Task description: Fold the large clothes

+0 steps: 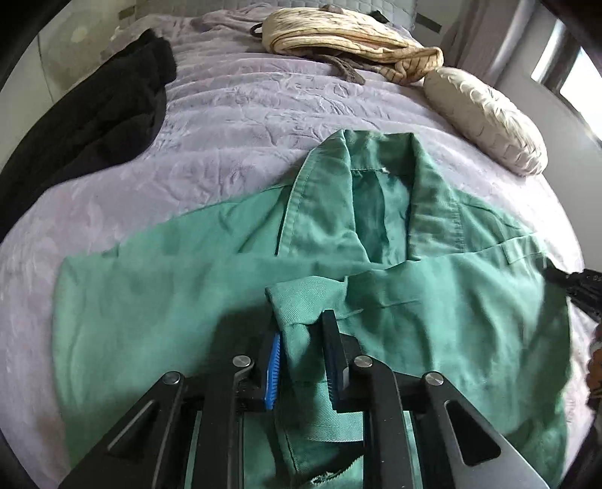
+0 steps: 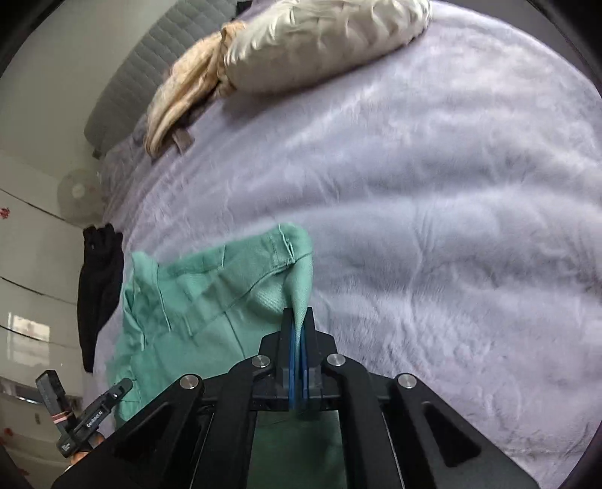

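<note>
A green collared jacket (image 1: 188, 286) lies spread on the lilac bedspread (image 1: 244, 113), collar toward the far end. My left gripper (image 1: 301, 331) has its jaws a little apart with a fold of the green fabric between them, near the jacket's middle. My right gripper (image 2: 299, 319) is shut on an edge of the green jacket (image 2: 210, 278) and holds it lifted off the bedspread (image 2: 451, 225). The right gripper's body shows at the right edge of the left wrist view (image 1: 579, 289). The left gripper's body shows at the lower left of the right wrist view (image 2: 90, 413).
A black garment (image 1: 113, 109) lies at the bed's left side. A cream striped garment (image 1: 338, 34) and a beige pillow (image 1: 485, 116) lie at the far end. A grey headboard (image 2: 150, 67) and a white fan (image 2: 77, 193) stand beyond the bed.
</note>
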`<state>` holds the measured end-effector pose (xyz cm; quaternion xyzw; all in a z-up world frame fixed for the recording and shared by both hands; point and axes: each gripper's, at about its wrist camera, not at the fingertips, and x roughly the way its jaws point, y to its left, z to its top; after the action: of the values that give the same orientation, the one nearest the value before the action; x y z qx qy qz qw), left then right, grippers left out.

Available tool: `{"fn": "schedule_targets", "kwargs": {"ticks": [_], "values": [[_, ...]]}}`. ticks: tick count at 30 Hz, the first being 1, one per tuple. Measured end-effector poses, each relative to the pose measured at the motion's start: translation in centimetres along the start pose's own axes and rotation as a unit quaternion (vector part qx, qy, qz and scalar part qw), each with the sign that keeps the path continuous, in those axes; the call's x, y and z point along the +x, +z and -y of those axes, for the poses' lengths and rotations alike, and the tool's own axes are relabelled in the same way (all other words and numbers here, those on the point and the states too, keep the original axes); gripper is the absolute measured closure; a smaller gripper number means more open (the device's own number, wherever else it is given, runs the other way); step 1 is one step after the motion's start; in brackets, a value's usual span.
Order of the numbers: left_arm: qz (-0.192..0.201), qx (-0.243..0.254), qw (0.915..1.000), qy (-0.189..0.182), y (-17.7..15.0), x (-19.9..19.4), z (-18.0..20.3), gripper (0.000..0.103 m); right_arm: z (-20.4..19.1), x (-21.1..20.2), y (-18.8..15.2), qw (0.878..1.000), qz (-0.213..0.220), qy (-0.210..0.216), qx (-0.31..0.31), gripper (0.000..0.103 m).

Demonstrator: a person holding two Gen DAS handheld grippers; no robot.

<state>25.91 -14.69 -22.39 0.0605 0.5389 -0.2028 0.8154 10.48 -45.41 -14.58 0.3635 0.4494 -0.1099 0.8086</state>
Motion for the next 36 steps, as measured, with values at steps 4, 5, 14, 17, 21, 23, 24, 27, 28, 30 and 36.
{"fn": "schedule_targets", "kwargs": {"ticks": [4, 5, 14, 17, 21, 23, 24, 27, 28, 30, 36], "values": [[0.001, -0.012, 0.9999, 0.007, -0.2, 1.3, -0.4, 0.081, 1.6, 1.8, -0.3, 1.0, -0.016, -0.019, 0.007, 0.1], [0.003, -0.013, 0.9999, 0.007, -0.2, 0.9, -0.5, 0.081, 2.0, 1.6, -0.4, 1.0, -0.017, -0.014, 0.019, 0.1], [0.007, 0.007, 0.9989, 0.047, -2.4, -5.1, -3.0, 0.067, 1.6, -5.2, -3.8, 1.0, -0.006, -0.022, 0.008, 0.087], [0.016, -0.007, 0.9996, 0.021, -3.5, -7.0, -2.3, 0.067, 0.9, -6.9, -6.1, 1.0, -0.009, -0.012, 0.003, 0.087], [0.006, 0.015, 0.9998, -0.007, -5.3, -6.4, 0.4, 0.067, -0.3, -6.9, -8.3, 1.0, -0.02, -0.001, -0.013, 0.087], [-0.015, 0.03, 0.9993, 0.013, -6.6, -4.5, 1.2, 0.067, -0.8, -6.0, -9.1, 0.999, -0.028, -0.014, -0.036, 0.087], [-0.028, 0.029, 0.999, 0.02, -7.1, -3.6, 1.1, 0.067, -0.7, -5.4, -9.5, 0.998, -0.036, -0.026, -0.042, 0.087], [-0.037, 0.008, 0.9993, 0.007, -8.1, -3.0, 0.1, 0.067, 1.2, -3.5, -10.6, 0.996, -0.071, -0.051, -0.025, 0.092], [-0.039, 0.003, 0.9992, 0.009, -8.2, -3.2, -0.1, 0.067, 1.8, -3.5, -10.8, 0.997, -0.069, -0.042, -0.019, 0.095], [-0.046, -0.001, 0.9988, 0.018, -8.3, -3.8, -0.5, 0.067, 2.4, -4.2, -11.0, 0.997, -0.063, -0.034, -0.007, 0.096], [-0.065, -0.003, 0.9963, 0.056, -9.4, -5.2, -0.7, 0.067, 1.9, -6.1, -11.8, 0.997, -0.068, -0.029, 0.0, 0.091]]}}
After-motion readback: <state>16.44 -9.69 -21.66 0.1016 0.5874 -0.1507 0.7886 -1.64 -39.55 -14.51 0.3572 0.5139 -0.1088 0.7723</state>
